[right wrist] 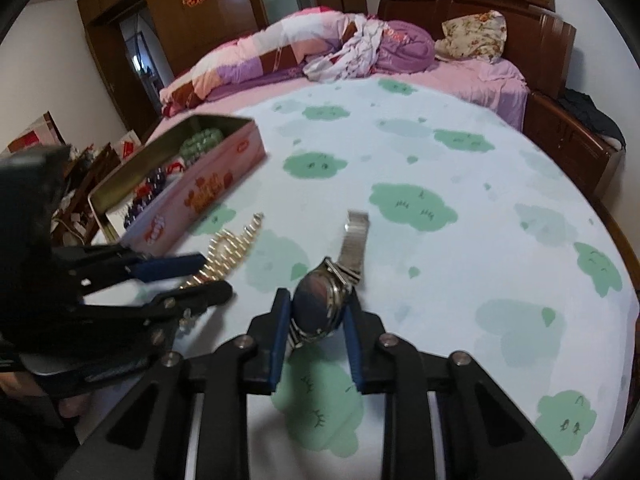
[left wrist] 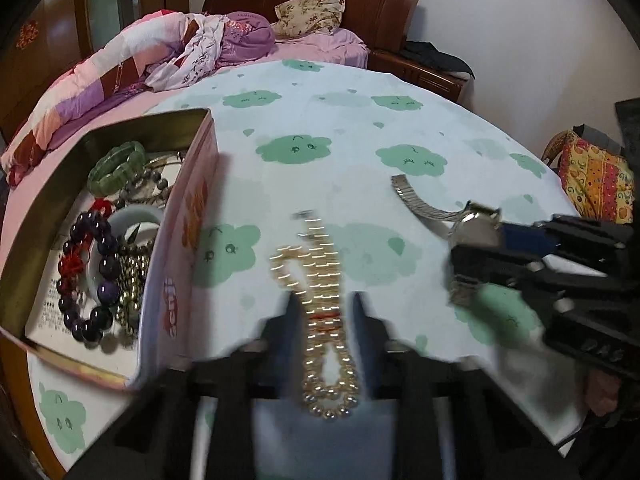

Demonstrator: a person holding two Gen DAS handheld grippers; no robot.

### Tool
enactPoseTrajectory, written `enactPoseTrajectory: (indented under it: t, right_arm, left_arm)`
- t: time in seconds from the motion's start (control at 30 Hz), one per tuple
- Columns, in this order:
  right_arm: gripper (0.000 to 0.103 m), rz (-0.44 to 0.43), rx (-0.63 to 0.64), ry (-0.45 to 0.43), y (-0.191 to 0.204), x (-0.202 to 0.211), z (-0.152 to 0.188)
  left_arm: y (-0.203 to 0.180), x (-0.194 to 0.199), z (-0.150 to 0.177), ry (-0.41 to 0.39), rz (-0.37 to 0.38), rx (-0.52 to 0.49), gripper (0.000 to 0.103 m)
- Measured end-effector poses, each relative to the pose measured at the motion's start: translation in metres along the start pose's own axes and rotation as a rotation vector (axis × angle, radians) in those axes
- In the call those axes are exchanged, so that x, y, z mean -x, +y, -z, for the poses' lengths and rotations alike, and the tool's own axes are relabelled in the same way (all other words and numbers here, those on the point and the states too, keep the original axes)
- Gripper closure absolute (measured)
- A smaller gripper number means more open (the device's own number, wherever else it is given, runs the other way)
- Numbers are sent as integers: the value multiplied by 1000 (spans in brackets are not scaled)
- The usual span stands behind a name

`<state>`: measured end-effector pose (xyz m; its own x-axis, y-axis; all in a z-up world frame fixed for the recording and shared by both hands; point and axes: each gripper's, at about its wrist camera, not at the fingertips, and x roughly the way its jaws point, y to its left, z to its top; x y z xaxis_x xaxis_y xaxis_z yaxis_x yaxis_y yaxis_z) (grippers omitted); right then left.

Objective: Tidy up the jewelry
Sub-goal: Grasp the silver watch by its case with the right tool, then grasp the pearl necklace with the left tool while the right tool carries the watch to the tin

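Leftmost on the cloud-print tabletop [left wrist: 360,120] stands one open pink tin [left wrist: 188,208], its near corner cut off by the frame edge. Inside lie a green bangle [left wrist: 116,168], a dark purple bead bracelet [left wrist: 86,280], a pale ring-shaped bangle [left wrist: 138,216] and some smaller bead strings too tangled to count. Just right of the tin, one pearl-coloured bead necklace [left wrist: 320,304] lies doubled on the cloth, smeared by blur. The left hand-held gripper [left wrist: 325,320] straddles it, its fingers close on either side; whether the pads actually press the beads is hard to make out. Farther right, the right hand-held gripper [right wrist: 316,316] is clamped on one silver wristwatch [right wrist: 320,304], blue pads against both sides of the case. One strap [right wrist: 354,244] stretches away across the cloth, while the other is mostly hidden beneath the case. Behind the tabletop, a bed [right wrist: 460,76] carries a heap of quilts and one floral pillow [right wrist: 474,38].
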<state>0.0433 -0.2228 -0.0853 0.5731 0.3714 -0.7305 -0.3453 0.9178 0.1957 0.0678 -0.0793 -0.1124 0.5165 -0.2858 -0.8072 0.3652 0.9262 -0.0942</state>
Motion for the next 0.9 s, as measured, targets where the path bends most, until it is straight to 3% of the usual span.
enactPoseTrajectory:
  t: [0.03, 0.17, 0.6, 0.9]
  right_arm:
    - [90, -3, -5, -8, -1, 2, -1]
    - [91, 2, -12, -26, -3, 9, -6]
    - [91, 12, 2, -99, 4, 33, -24]
    - [91, -12, 89, -167, 34, 47, -63]
  left_arm:
    - [2, 0, -1, 2, 17, 9, 90]
    - [2, 9, -4, -33, 32, 8, 98]
    - [13, 80, -27, -217, 26, 1, 98]
    - [46, 117, -45, -301, -62, 29, 98]
